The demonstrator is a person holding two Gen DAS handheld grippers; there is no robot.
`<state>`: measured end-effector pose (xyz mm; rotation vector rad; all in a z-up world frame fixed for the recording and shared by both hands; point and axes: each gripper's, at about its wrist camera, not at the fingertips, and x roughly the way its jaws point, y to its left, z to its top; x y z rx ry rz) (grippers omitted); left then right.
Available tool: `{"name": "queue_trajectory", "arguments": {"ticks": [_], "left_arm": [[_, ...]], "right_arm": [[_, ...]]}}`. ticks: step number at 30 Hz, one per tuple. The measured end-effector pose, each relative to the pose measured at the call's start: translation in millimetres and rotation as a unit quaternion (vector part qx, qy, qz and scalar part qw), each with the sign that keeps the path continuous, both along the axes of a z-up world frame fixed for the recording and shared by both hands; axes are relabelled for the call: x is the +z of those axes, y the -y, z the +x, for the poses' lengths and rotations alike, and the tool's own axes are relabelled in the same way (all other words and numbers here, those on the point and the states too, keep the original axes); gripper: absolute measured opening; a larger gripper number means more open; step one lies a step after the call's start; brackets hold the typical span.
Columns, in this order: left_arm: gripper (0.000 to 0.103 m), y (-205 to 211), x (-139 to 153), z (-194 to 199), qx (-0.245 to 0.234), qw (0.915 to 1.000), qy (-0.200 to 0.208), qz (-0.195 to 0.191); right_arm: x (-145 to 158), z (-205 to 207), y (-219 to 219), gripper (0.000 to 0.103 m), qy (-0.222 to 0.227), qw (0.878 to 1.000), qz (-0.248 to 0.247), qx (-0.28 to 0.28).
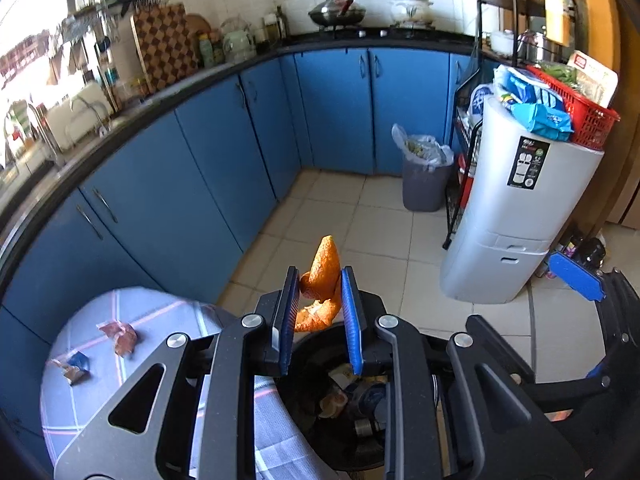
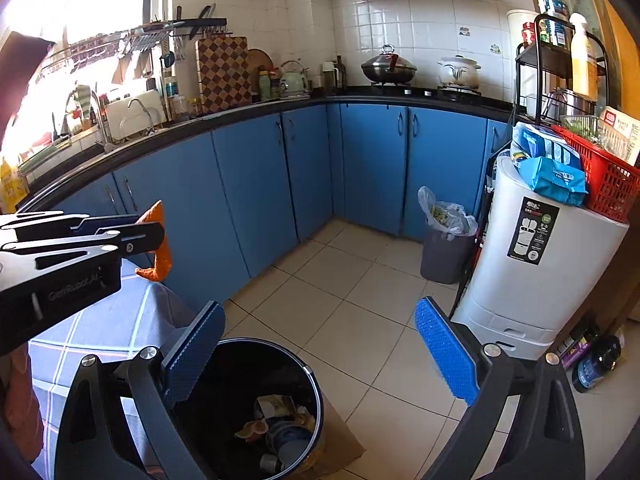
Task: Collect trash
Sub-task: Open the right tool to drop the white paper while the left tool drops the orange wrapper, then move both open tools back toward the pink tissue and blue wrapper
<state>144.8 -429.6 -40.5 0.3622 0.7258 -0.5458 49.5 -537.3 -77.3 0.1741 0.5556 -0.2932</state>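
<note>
My left gripper (image 1: 318,300) is shut on a piece of orange peel (image 1: 323,276), which sticks up between its blue pads; the peel (image 2: 157,256) shows again at the left of the right wrist view. Right below it stands a black trash bin (image 2: 308,376) holding several scraps, its rim (image 1: 320,338) partly hidden behind the fingers. Two crumpled wrappers (image 1: 120,336) (image 1: 74,365) lie on the round table with the blue checked cloth (image 1: 96,312). My right gripper (image 2: 320,354) hangs open over the bin and the floor with nothing between its fingers.
Blue cabinets (image 2: 256,184) under a black counter run along the left and back. A grey lined bin (image 2: 446,240) stands in the corner. A white appliance (image 2: 532,264) with a red basket (image 2: 600,184) and a black rack are at the right. Tiled floor (image 2: 352,292) lies between.
</note>
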Motion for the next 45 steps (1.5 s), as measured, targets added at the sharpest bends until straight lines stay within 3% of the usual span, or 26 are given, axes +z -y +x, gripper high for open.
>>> {"name": "queue_trajectory", "arguments": {"ticks": [2,3,4,5,9,32,45], "left_arm": [[0.045,-1,-4,5,0.003,0.9999,-0.015,-0.002],[0.085,-2,-5,7,0.005,0.9998,-0.018,-0.003],[0.098,-5,-4,8,0.006,0.9997,-0.017,-0.017],[0.099,-10,0,6,0.012,0.9994,0.0,-0.033],[0.099,-9,0,3,0.01,0.9995,0.025,-0.018],[0.099,-27,4,-1,0.021,0.9994,0.017,-0.021],[0.099,-88,8,5,0.065,0.9972,0.007,-0.035]], "right_arm": [[-2,0,1,0.093,-0.002,1.0,0.003,-0.001],[-3,0,1,0.093,-0.003,1.0,0.004,-0.001],[-5,0,1,0.093,-0.004,1.0,0.005,-0.001],[-6,1,1,0.093,-0.006,1.0,0.004,0.0],[-11,2,1,0.093,-0.011,1.0,0.005,0.002],[3,2,-19,0.093,-0.004,1.0,0.0,0.016],[22,12,-53,0.093,0.007,0.999,-0.004,0.039]]}}
